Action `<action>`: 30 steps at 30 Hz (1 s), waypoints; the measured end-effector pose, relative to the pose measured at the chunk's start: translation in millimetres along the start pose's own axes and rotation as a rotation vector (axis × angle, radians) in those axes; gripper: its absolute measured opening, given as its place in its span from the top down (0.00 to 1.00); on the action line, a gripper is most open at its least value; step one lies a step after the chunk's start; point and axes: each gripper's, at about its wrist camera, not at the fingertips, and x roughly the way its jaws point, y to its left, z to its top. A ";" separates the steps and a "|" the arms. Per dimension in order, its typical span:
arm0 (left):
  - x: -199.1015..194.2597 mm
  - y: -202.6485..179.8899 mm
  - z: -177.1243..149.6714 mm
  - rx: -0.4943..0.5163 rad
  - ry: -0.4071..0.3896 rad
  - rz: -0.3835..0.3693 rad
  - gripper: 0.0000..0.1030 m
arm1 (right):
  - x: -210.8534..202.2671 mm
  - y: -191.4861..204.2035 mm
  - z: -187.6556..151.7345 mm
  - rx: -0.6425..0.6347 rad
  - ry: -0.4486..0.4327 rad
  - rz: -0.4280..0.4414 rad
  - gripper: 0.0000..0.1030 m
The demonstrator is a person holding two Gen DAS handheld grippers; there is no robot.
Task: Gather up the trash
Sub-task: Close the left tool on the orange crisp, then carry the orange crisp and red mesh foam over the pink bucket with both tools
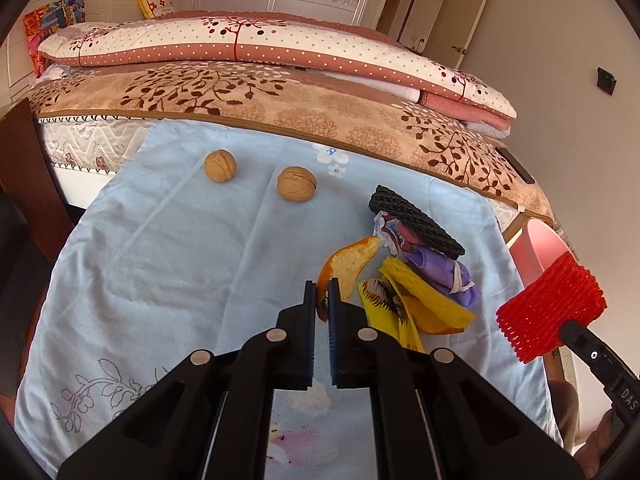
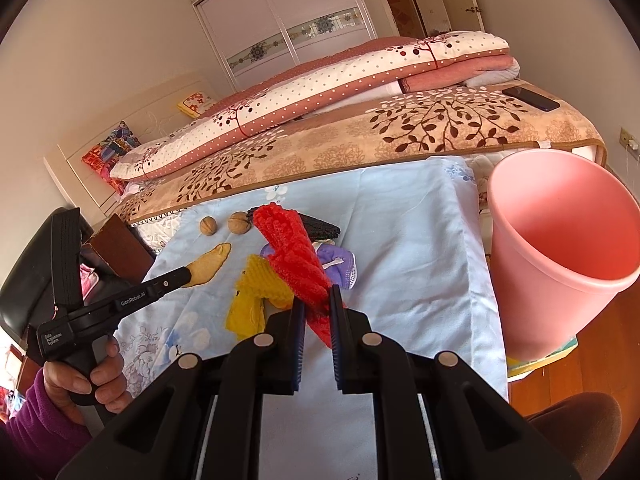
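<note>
My left gripper (image 1: pixel 322 294) is shut on an orange peel (image 1: pixel 352 266) and holds it just over the light blue cloth (image 1: pixel 180 264). The peel shows in the right wrist view (image 2: pixel 208 264) too. My right gripper (image 2: pixel 318 300) is shut on a red foam net (image 2: pixel 294 256) and holds it above the trash pile; the net shows at the right of the left wrist view (image 1: pixel 552 308). On the cloth lie a yellow foam net (image 1: pixel 424 296), a yellow wrapper (image 1: pixel 384 308), a purple mask (image 1: pixel 444 276), a black foam net (image 1: pixel 416 216) and two walnuts (image 1: pixel 220 165) (image 1: pixel 297 184).
A pink trash bin (image 2: pixel 560 256) stands right of the cloth, its mouth tilted toward me; its rim shows in the left wrist view (image 1: pixel 544 248). A bed with folded quilts (image 1: pixel 256 44) lies behind. A phone (image 2: pixel 530 98) rests on the bed.
</note>
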 end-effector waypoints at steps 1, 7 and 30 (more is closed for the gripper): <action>-4.9 -0.4 -0.5 -0.001 -0.005 -0.004 0.95 | -1.0 1.3 -0.6 -0.002 -0.001 0.002 0.90; -28.5 -5.4 -2.4 0.001 -0.038 -0.027 0.95 | -9.0 8.4 -3.9 -0.013 -0.011 0.008 0.90; -52.2 -68.0 -9.2 0.110 -0.062 -0.149 0.95 | -39.5 -1.8 -3.1 0.019 -0.077 -0.019 0.90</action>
